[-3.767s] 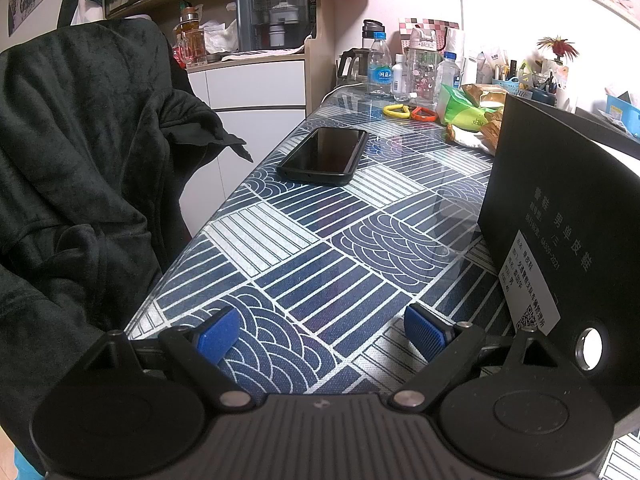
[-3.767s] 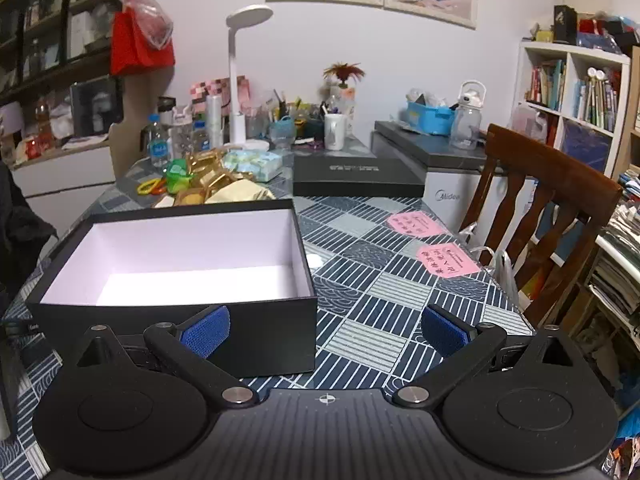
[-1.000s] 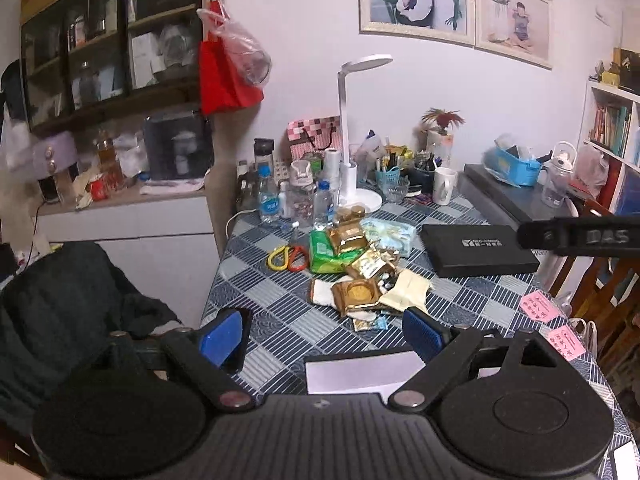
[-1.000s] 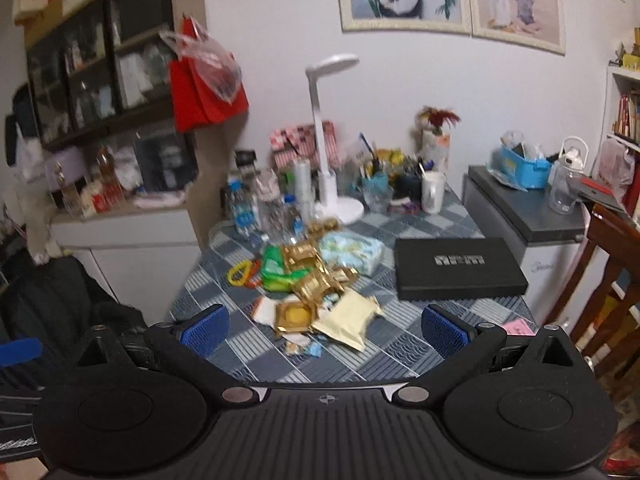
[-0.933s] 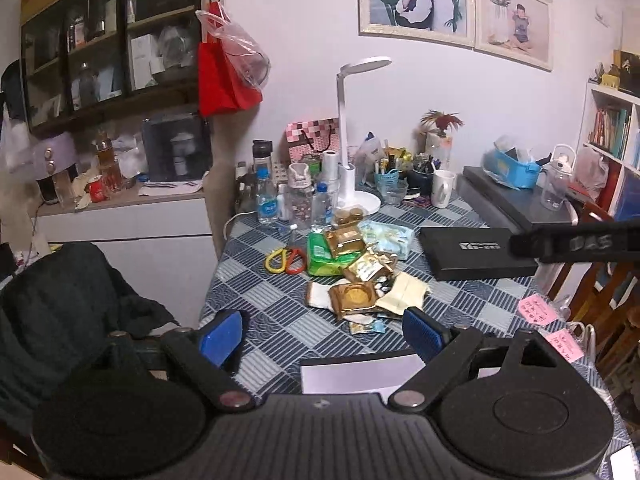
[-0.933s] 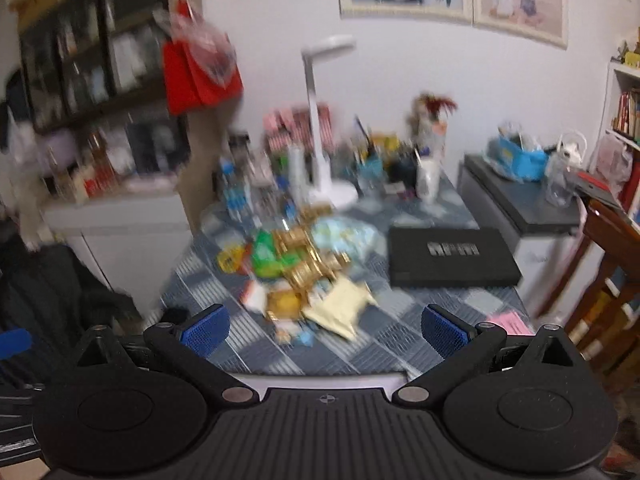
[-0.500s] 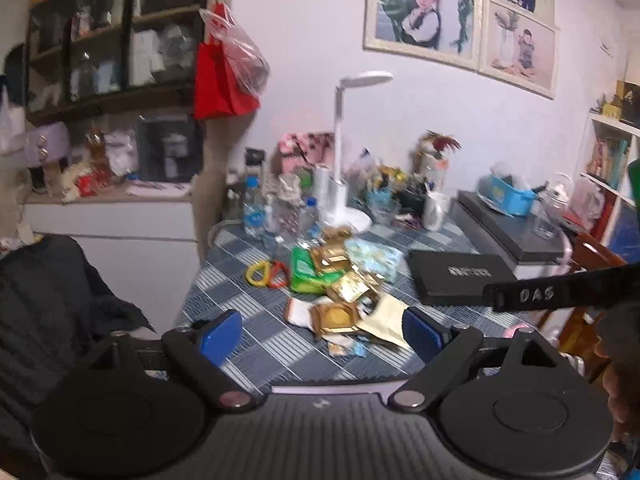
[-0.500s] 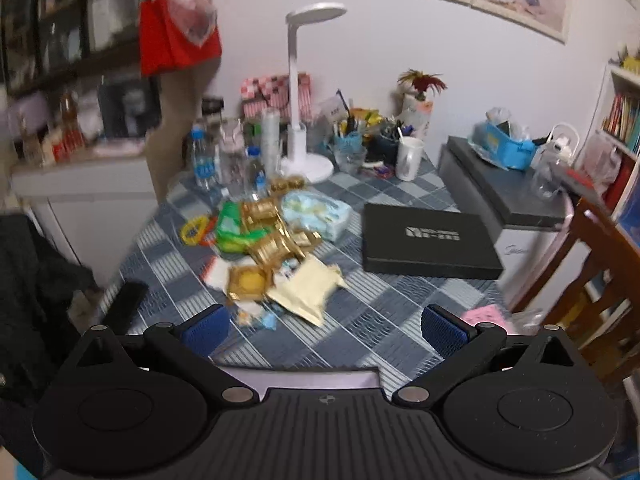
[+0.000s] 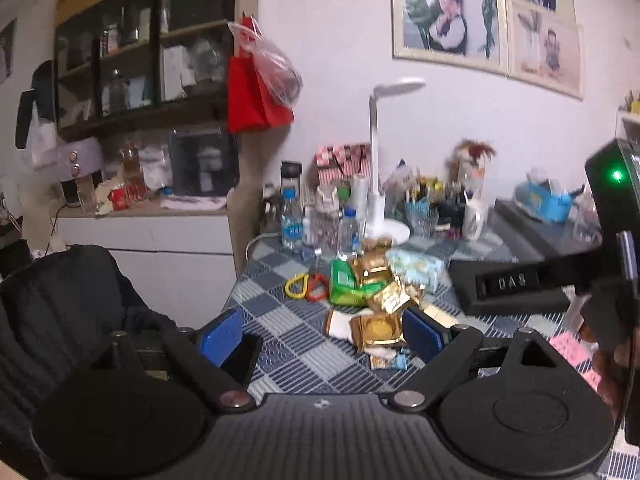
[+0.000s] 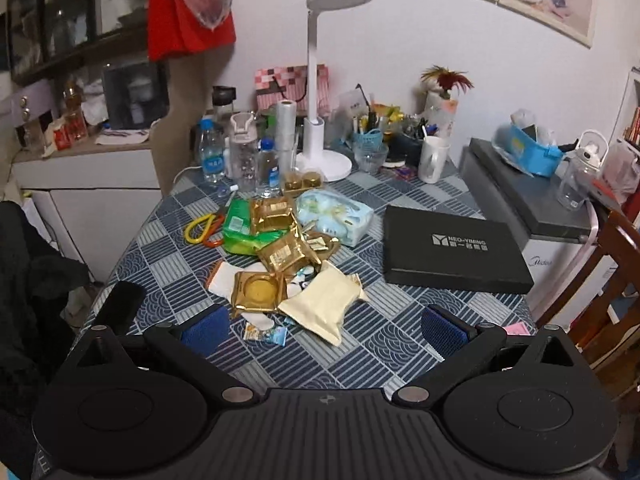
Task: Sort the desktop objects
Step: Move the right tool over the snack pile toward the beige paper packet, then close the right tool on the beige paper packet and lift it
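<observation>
Right gripper: held above the near table edge, blue pads wide apart, nothing between them.
Left gripper: also raised over the near end, jaws spread and empty; the right gripper's body crossed the right side of its view.
Table: blue patterned cloth; the near strip between the pads lay bare, and so did the near right corner.
Phone: dark slab at the near left edge, lying along the border, apart from the pile.
Candy: small blue-white wrapper, nearest loose item, just before the pile.
Cream packet: flat pouch at the pile's near right, touching the gold tray.
Gold tray: square foil wrapper at the pile's near side, resting on a white card.
Gold packets: two more foil pouches behind it, overlapping each other and the green bag.
Green bag: at the pile's left, partly under the foil.
Tissue pack: pale blue, at the pile's far right.
Clips: yellow and orange loops, left of the green bag, with bare cloth between them and the left edge.
Black lid: flat black box right of the pile, a clear lane of cloth between the two; its right side reached the table's right edge.
Pink notes: at the near right edge, mostly hidden by the gripper.
Chair: wooden, just off the right edge.
Far end: bottles, lamp, mug and pen cups crowded against the wall.
</observation>
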Demonstrator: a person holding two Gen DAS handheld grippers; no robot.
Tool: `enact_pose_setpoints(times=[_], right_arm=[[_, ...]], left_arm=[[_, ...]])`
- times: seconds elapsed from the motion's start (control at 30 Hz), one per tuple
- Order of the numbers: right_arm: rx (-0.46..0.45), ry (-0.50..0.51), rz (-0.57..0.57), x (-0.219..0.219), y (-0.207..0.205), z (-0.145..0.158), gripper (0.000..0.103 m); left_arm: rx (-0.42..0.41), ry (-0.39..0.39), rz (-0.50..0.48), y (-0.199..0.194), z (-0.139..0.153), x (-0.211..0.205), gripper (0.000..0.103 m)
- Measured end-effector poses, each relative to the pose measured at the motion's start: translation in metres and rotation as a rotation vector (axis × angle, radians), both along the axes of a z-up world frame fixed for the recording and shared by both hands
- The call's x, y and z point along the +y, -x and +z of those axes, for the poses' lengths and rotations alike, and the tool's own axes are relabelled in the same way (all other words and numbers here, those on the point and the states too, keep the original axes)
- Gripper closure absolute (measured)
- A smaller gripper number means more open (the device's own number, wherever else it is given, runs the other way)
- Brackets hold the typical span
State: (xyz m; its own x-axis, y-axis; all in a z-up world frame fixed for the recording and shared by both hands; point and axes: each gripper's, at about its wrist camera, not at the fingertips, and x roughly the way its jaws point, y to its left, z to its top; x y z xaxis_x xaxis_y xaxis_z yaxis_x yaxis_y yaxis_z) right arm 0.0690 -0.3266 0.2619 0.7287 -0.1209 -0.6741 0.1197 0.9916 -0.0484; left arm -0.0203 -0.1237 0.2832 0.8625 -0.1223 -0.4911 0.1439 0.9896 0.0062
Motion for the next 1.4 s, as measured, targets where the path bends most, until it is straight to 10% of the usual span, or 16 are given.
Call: enact_pose_setpoints(times=[1.4], right_arm=[[0.330,-0.226,-0.288,-0.063,-0.237,-0.189,0.000]], left_arm=[[0.268,0.046,-0.002,-0.066,-0.065,0.017,0.000]])
